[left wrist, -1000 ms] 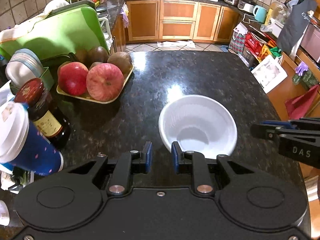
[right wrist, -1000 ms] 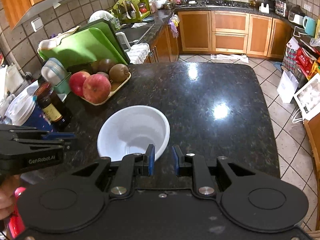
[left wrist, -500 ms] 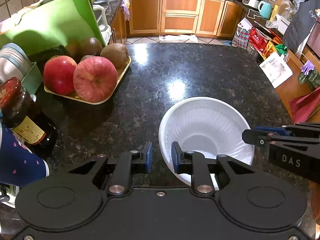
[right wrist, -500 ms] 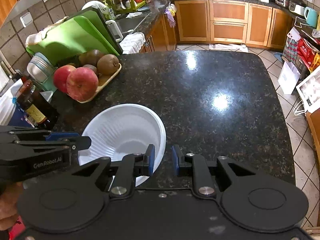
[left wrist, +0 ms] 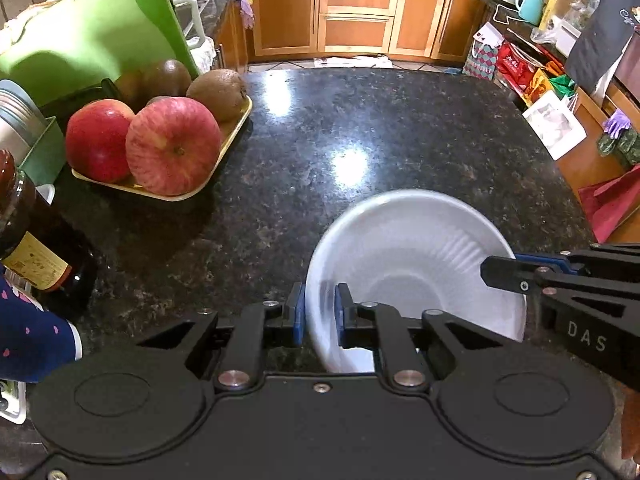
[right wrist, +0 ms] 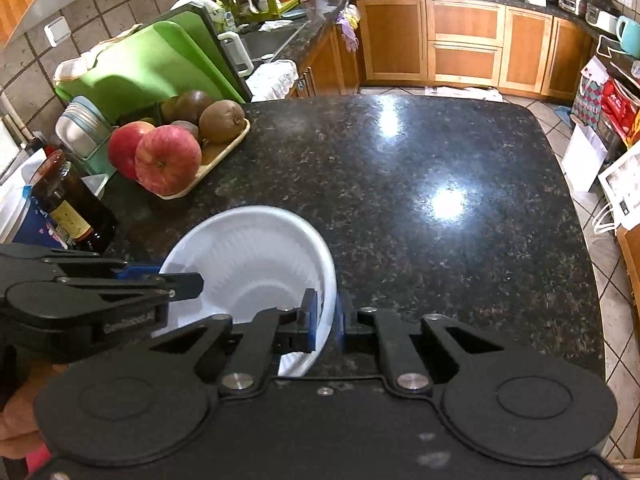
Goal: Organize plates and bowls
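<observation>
A white ribbed bowl point(left wrist: 416, 272) sits on the black granite counter point(left wrist: 360, 128), close in front of both grippers. My left gripper point(left wrist: 320, 312) straddles the bowl's left rim, one blue pad outside and one inside, with the jaws still a little apart. My right gripper point(right wrist: 327, 316) straddles the bowl's point(right wrist: 256, 256) right rim the same way. Each gripper shows in the other's view, the right one point(left wrist: 516, 276) at the bowl's right rim and the left one point(right wrist: 172, 280) at its left rim.
A yellow tray point(left wrist: 224, 144) with apples point(left wrist: 172, 144) and kiwis stands at the left. A dark jar point(left wrist: 28, 236) and a blue cup point(left wrist: 32, 336) stand near the left edge. Green cutting boards point(right wrist: 152, 64) lean behind. The counter's far and right edges drop to the tiled floor.
Both grippers have moved forward and inward onto the bowl, so each now has the rim between its pads. The bowl looks closer and slightly blurred.
</observation>
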### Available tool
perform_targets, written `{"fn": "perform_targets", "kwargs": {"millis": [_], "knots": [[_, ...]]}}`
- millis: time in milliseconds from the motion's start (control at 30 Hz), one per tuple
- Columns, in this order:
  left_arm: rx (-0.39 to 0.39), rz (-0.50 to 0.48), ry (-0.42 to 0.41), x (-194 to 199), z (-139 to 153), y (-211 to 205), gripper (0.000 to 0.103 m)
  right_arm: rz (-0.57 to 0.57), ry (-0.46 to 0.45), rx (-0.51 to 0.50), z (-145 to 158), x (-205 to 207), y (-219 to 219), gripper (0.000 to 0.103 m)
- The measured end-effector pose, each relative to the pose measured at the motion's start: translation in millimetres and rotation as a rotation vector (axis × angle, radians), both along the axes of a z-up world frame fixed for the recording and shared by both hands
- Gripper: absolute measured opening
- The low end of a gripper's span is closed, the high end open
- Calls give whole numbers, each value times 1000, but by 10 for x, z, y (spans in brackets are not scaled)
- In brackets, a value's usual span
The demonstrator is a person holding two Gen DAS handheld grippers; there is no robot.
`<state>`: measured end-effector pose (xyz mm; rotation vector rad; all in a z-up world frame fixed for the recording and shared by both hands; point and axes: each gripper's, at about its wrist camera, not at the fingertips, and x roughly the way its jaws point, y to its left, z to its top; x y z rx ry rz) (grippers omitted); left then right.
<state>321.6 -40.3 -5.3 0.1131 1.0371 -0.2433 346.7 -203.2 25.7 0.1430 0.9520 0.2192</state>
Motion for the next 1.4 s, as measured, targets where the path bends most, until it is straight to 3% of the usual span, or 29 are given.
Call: {"fn": "perform_targets", "kwargs": {"millis": [600,1133,1400], "knots": [[-33,-7,-51,-312,386,15,19,-18,-46,-3,376,-342,-50,10],[-24,-37,-128,-1101,884,146,19,16,-153,-46,989,-1328,39,10],[-11,-62,-105,-1467,895,260,20,51,-177,-54,1126,-1816,126,11]]}}
